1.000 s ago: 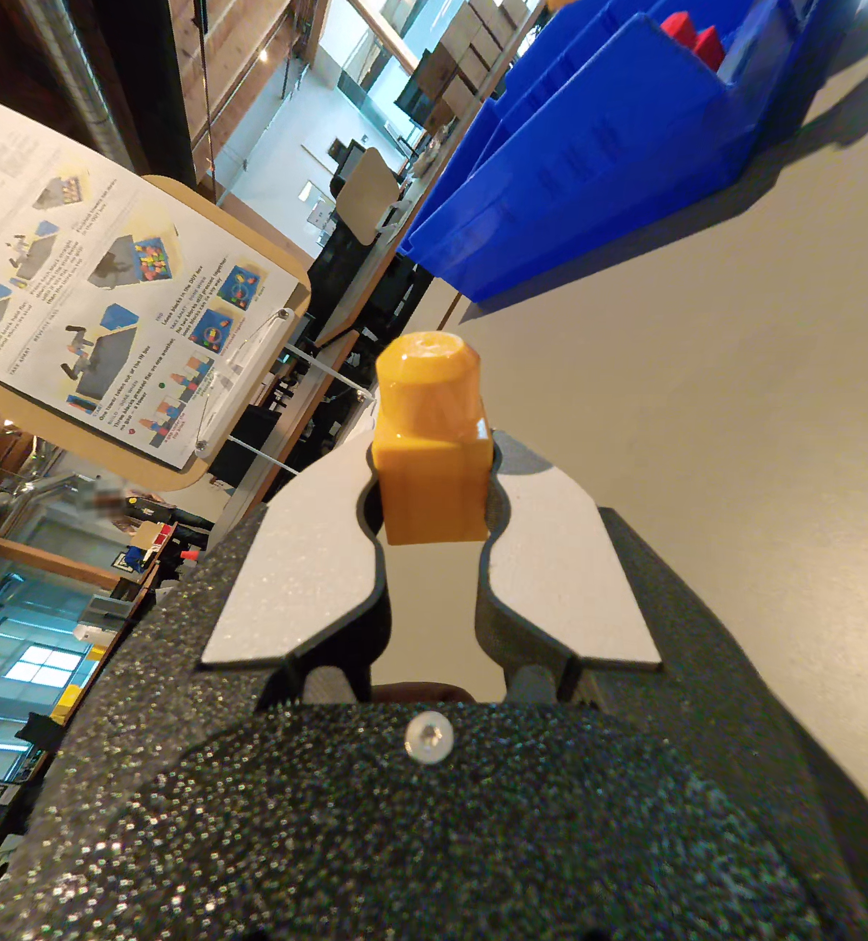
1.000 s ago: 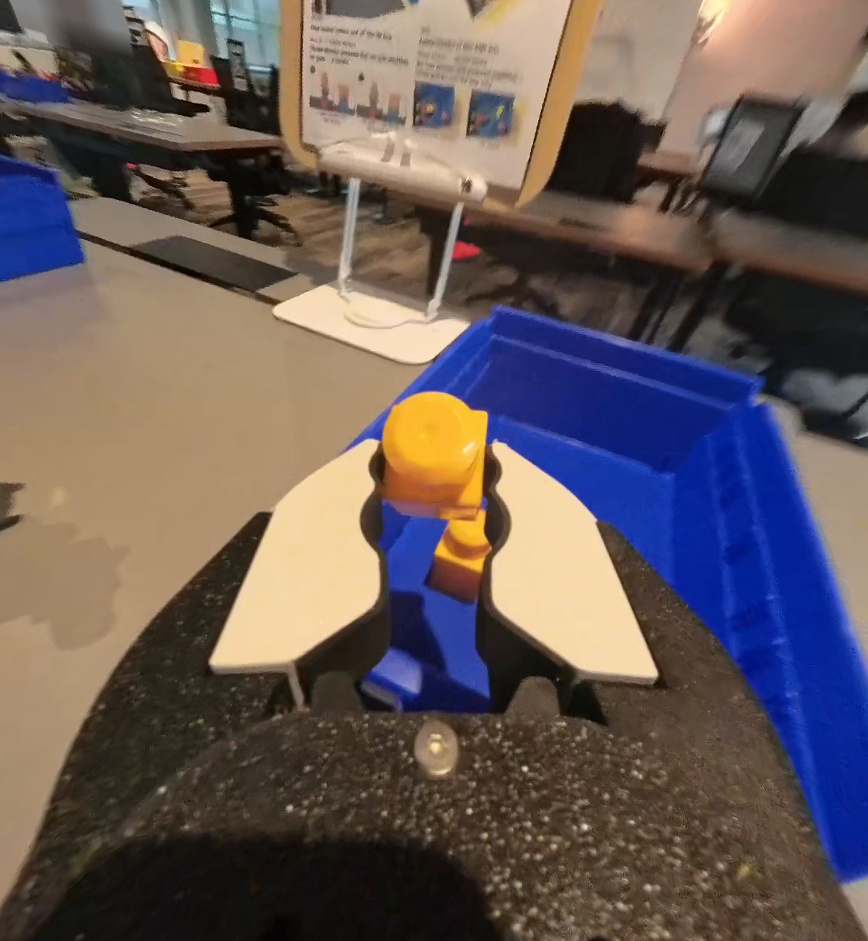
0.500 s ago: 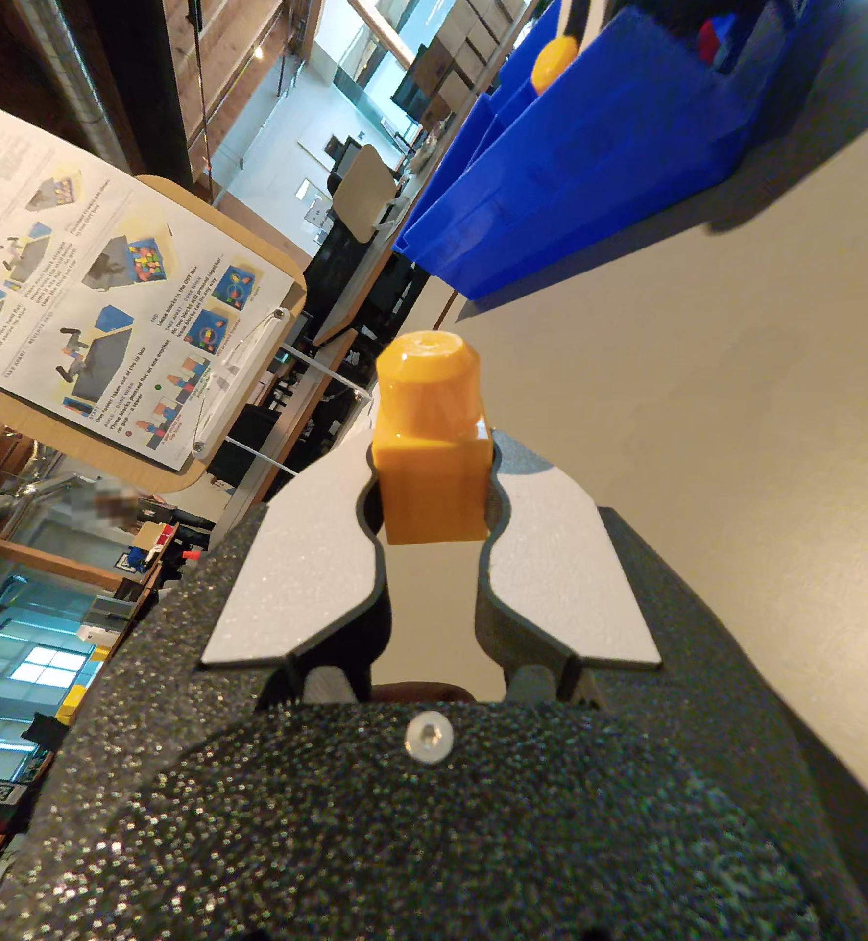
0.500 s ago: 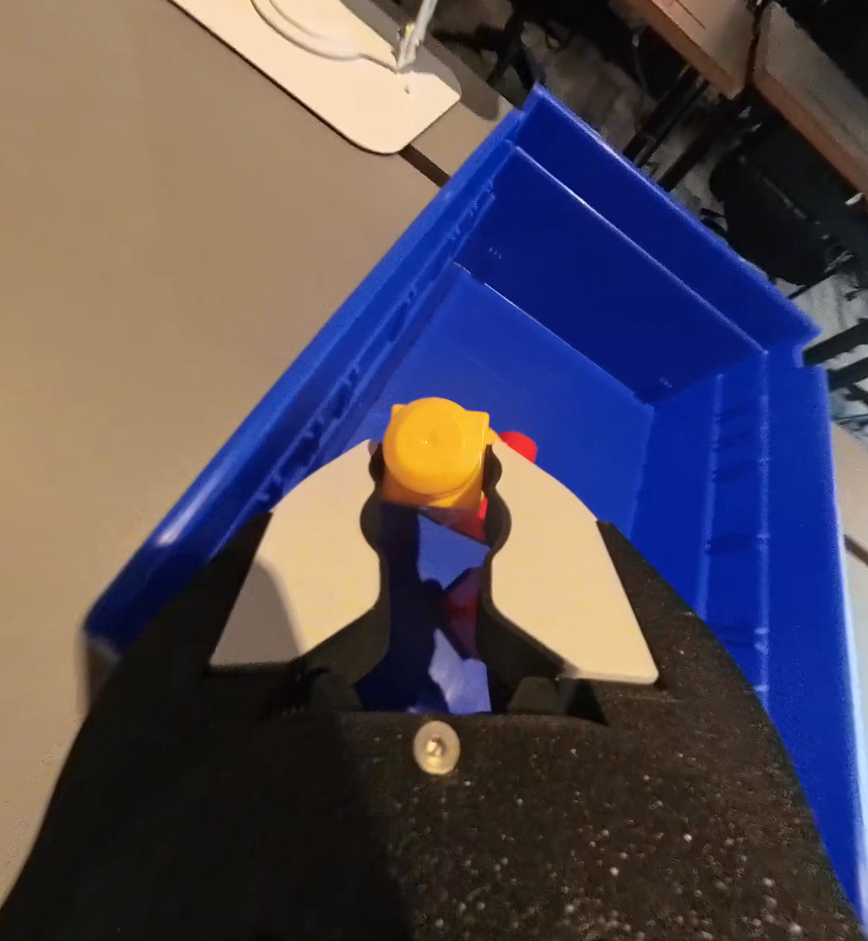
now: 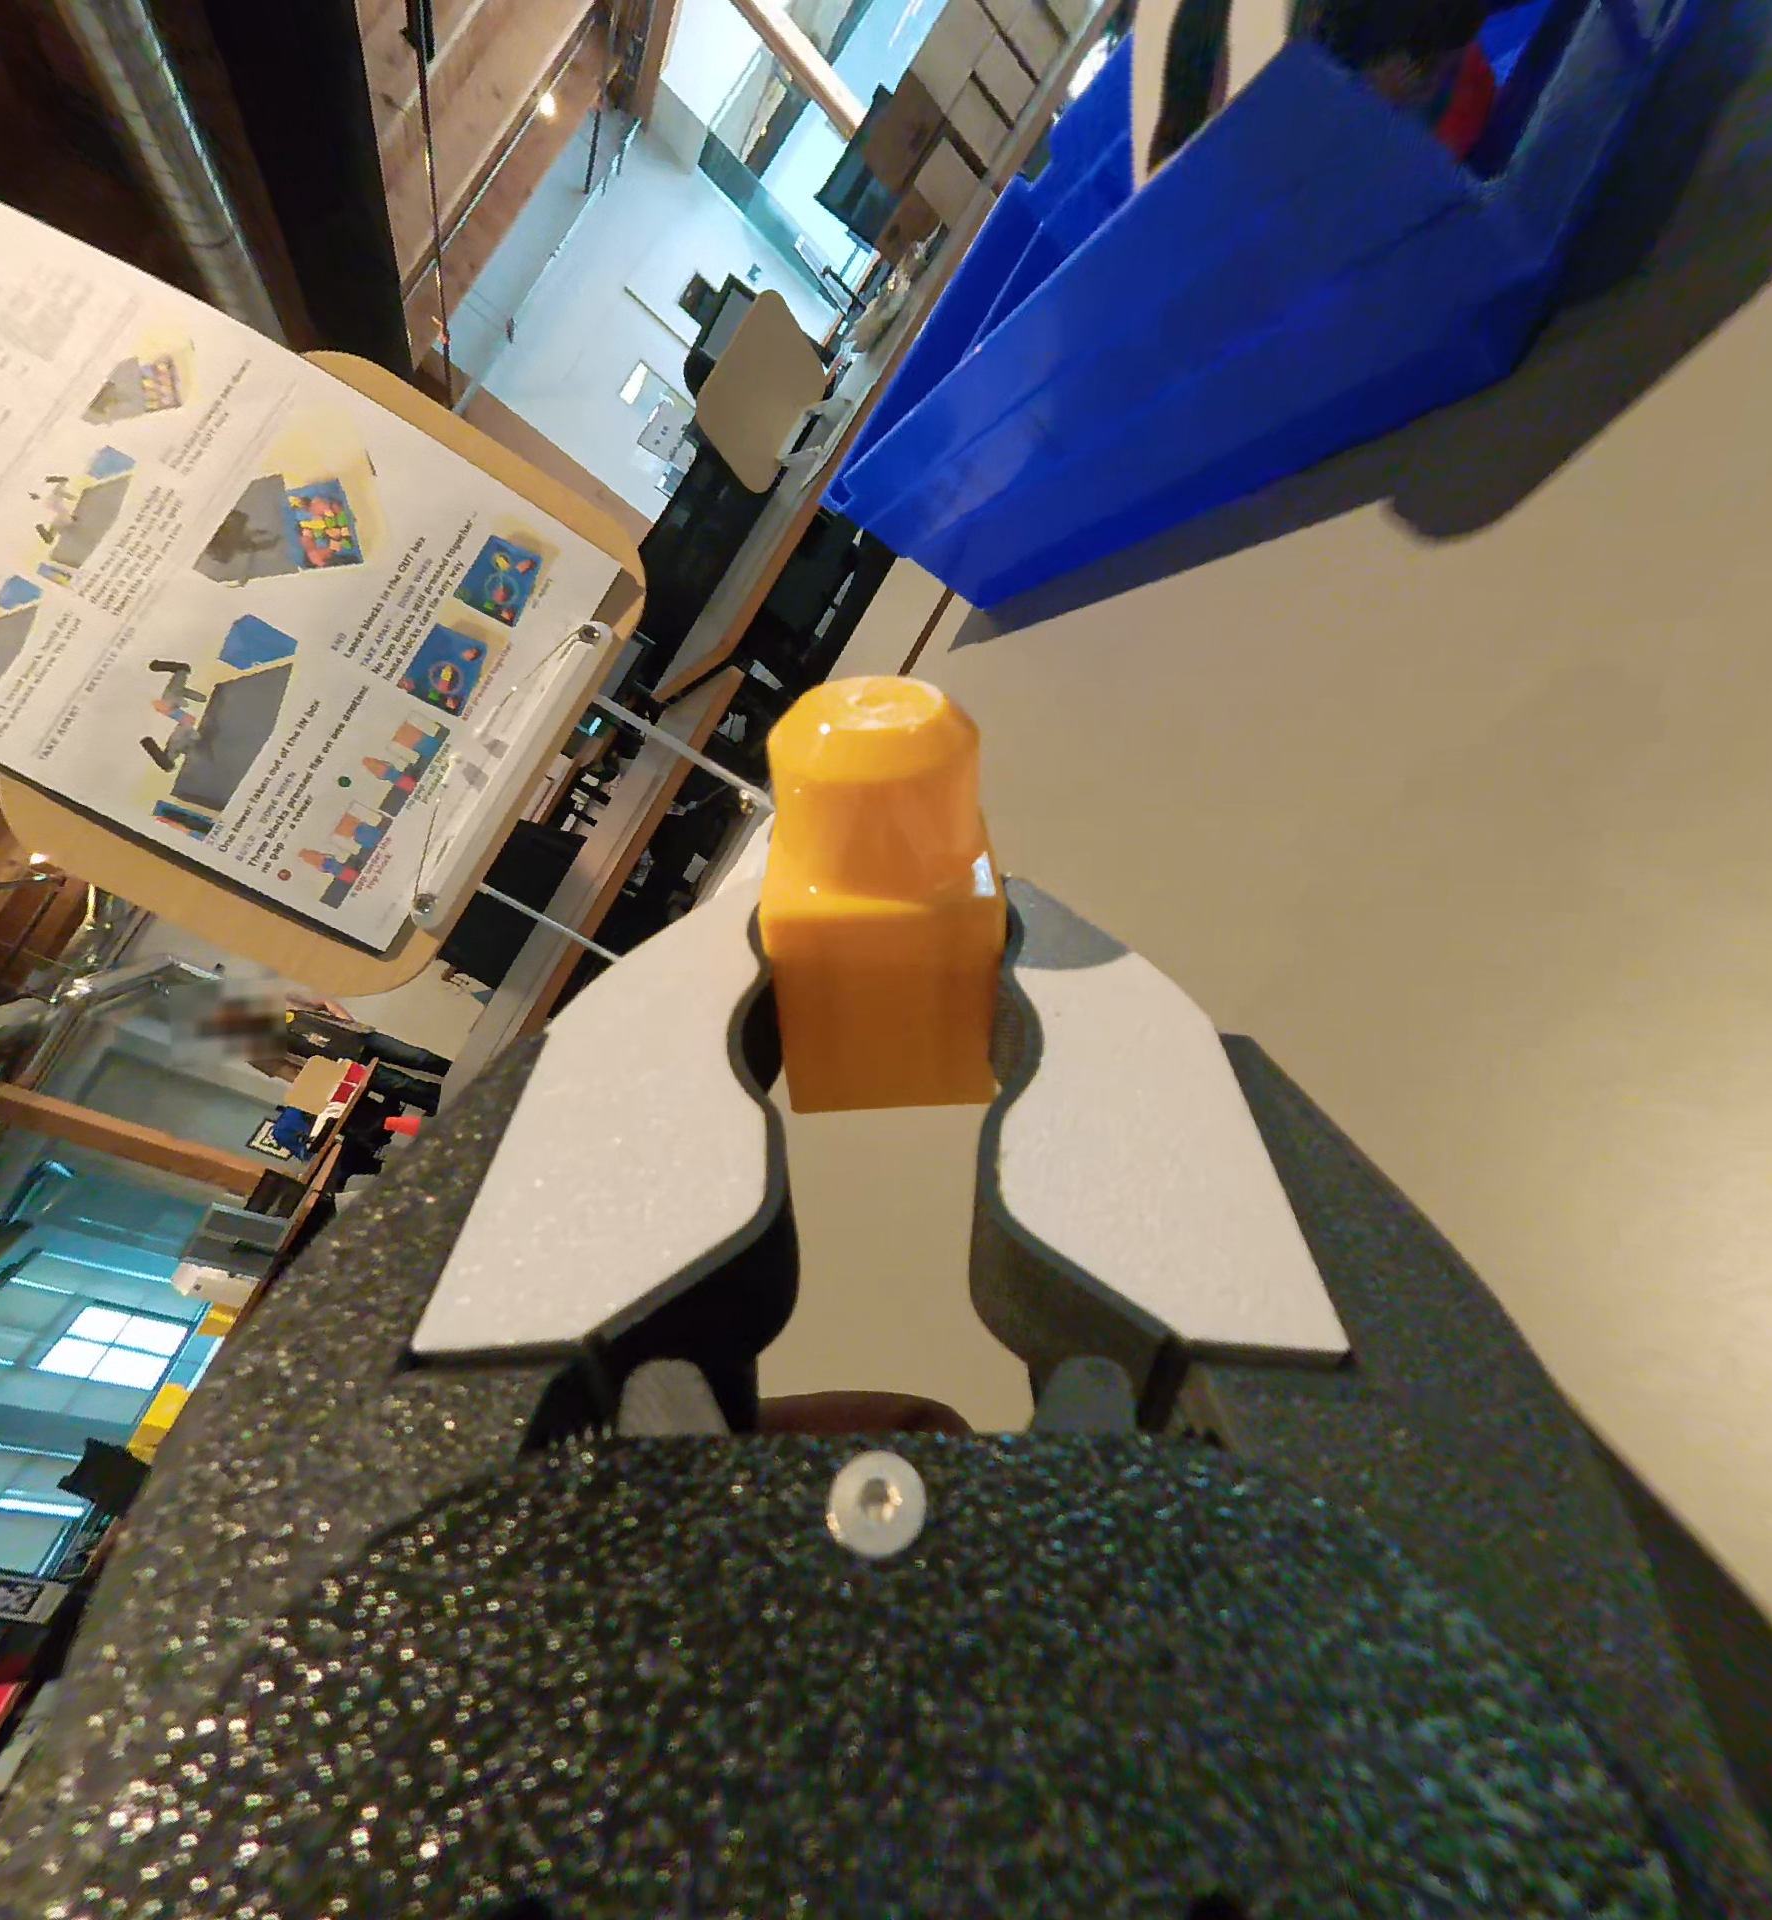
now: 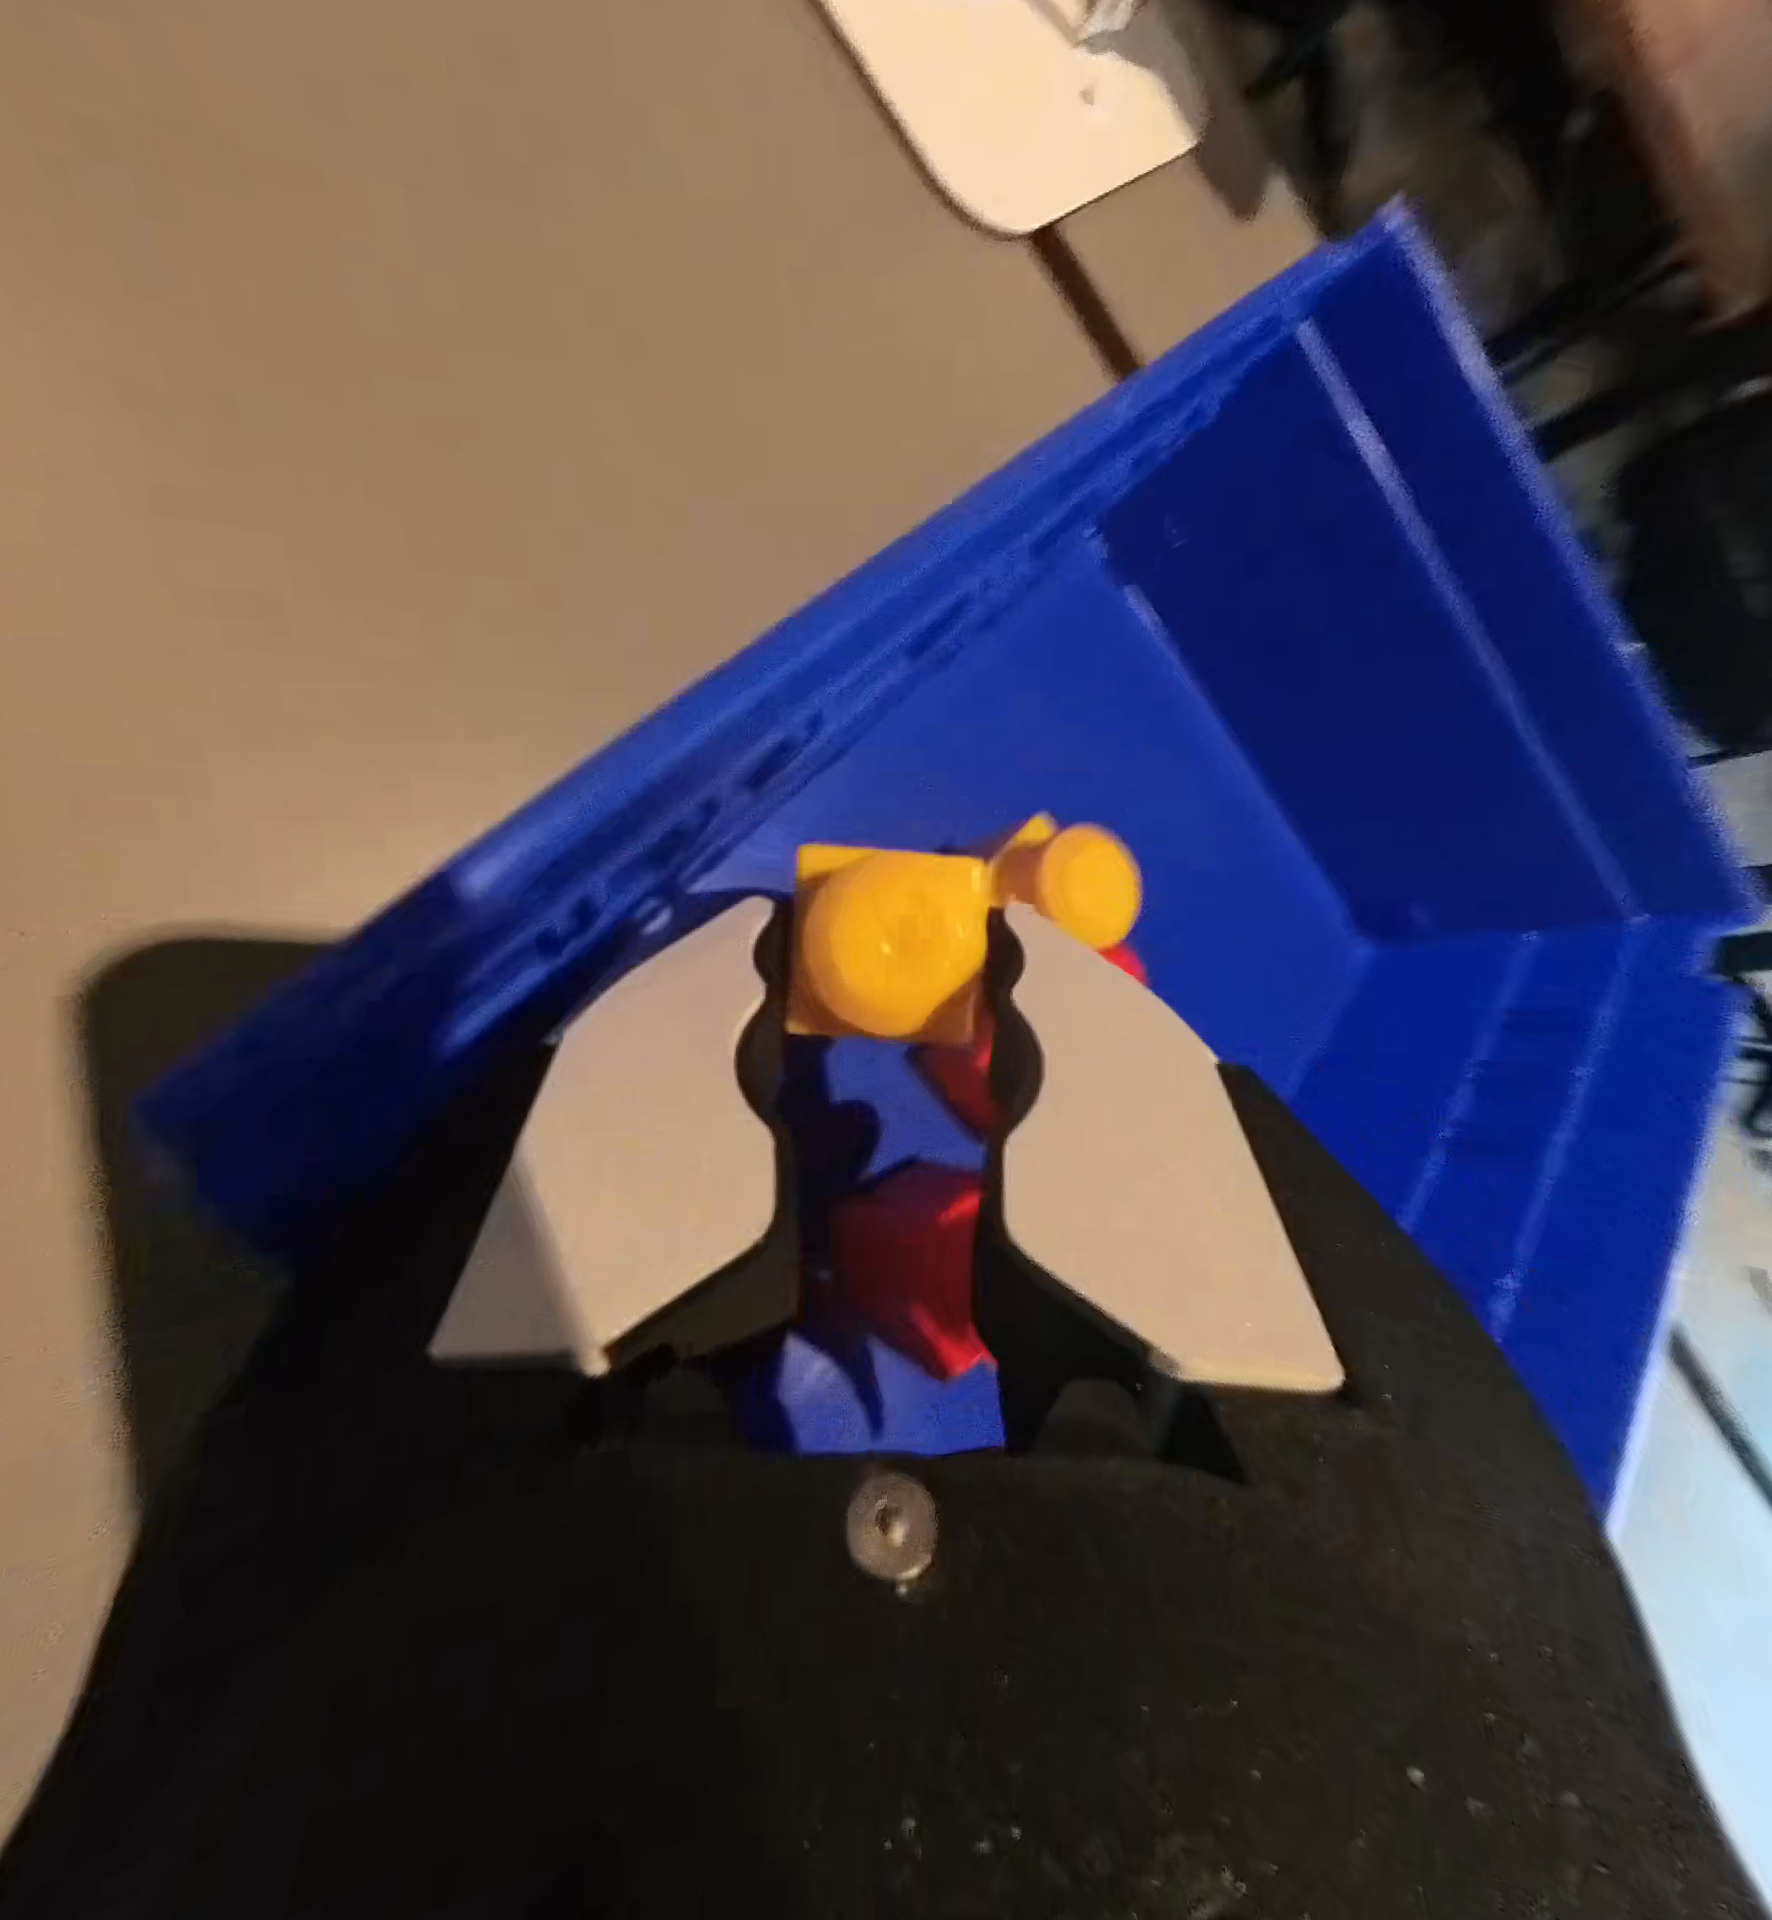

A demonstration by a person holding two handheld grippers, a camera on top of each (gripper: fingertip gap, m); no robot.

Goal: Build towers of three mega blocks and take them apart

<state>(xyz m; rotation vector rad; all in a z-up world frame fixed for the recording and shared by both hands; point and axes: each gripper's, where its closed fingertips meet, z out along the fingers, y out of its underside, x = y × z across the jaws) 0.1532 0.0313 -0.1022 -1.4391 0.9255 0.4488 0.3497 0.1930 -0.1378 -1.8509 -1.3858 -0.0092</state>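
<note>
At centre frame of the right wrist view, the right gripper is clamped on a single-stud orange-yellow plastic mega block, held by its square body with the round stud facing the camera, and poised over the open blue plastic bin that fills the middle and right of the picture. A second orange-yellow block lies in the bin just right of the held one, and a red block shows through the gap lower down; whether the held block touches either cannot be determined, as the frame is motion-blurred. The step in hand is judged to be depositing a separated block into the bin. To do it well, the block should be brought clearly inside the bin walls and low over the contents before the jaws part, so that it drops without bouncing off the loose blocks or the near rim; the gripper should be steadied first, since the blur suggests fast travel. The right gripper is pitched steeply downward and rolled, the bin's long wall running diagonally from lower left to upper right. At centre of the left wrist view, the left gripper is likewise clamped on a similar orange-yellow single-stud block, gripped on its square body with the stud pointing away. It is held above the beige table top, rolled so that the table occupies the right of the frame, well apart from the blue bins at upper right. An instruction sheet on a stand occupies the upper left.
</note>
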